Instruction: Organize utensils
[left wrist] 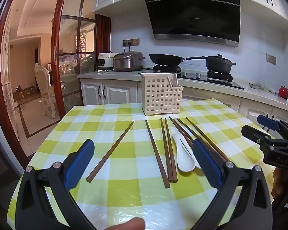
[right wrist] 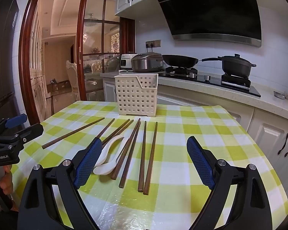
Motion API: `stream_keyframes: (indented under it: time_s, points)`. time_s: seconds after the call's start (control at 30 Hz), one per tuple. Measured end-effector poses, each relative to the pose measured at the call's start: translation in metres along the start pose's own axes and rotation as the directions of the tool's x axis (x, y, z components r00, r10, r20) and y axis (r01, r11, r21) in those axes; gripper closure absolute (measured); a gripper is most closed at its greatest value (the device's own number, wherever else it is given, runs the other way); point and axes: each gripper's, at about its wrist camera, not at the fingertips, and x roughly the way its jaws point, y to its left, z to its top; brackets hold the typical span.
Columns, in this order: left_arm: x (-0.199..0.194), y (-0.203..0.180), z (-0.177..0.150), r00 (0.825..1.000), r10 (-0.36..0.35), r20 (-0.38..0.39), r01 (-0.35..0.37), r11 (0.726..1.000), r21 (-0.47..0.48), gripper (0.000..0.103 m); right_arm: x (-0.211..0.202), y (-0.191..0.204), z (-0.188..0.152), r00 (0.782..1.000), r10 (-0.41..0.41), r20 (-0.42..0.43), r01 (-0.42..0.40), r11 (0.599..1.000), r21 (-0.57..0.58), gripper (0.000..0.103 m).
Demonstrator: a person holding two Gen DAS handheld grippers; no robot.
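Observation:
Several dark wooden chopsticks (left wrist: 167,149) lie side by side on the green-checked tablecloth (left wrist: 105,115), one chopstick (left wrist: 111,150) apart to the left. A white ceramic spoon (left wrist: 182,153) rests among them. Behind stands a cream perforated utensil basket (left wrist: 161,94), upright, with nothing visible in it. My left gripper (left wrist: 144,164) hovers open above the near ends of the chopsticks, holding nothing. In the right wrist view my right gripper (right wrist: 144,161) is open and empty over the chopsticks (right wrist: 149,157), with the spoon (right wrist: 107,157) by its left finger and the basket (right wrist: 137,95) beyond.
Each gripper shows in the other's view: the right gripper (left wrist: 268,134) at the table's right edge, the left gripper (right wrist: 15,130) at the left edge. A counter behind holds a rice cooker (left wrist: 128,60), a wok (left wrist: 166,58) and a pot (left wrist: 218,63). A glass door (left wrist: 74,57) is at left.

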Motion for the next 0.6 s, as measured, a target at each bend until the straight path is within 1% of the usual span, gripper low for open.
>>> stream_keyframes:
  time_s: [0.07,0.53,0.6]
  points:
    - [-0.001,0.0009,-0.0001,1.0,-0.003,0.014,0.003,1.0,-0.012,0.004,0.0002,0.0,-0.0001,1.0,0.002,0.0,-0.002,1.0,0.0,0.019]
    - [-0.0041,0.0047,0.0071,1.0,-0.009,0.01,0.01,1.0,-0.023,0.004,-0.0006,-0.0001,0.0,1.0,0.002,-0.003,-0.002,1.0,0.0,0.019]
    - [-0.0015,0.0027,0.0034,1.0,-0.008,0.012,0.008,1.0,-0.02,0.004,-0.0008,-0.0003,0.0,1.0,0.003,-0.003,-0.003,1.0,0.001,0.019]
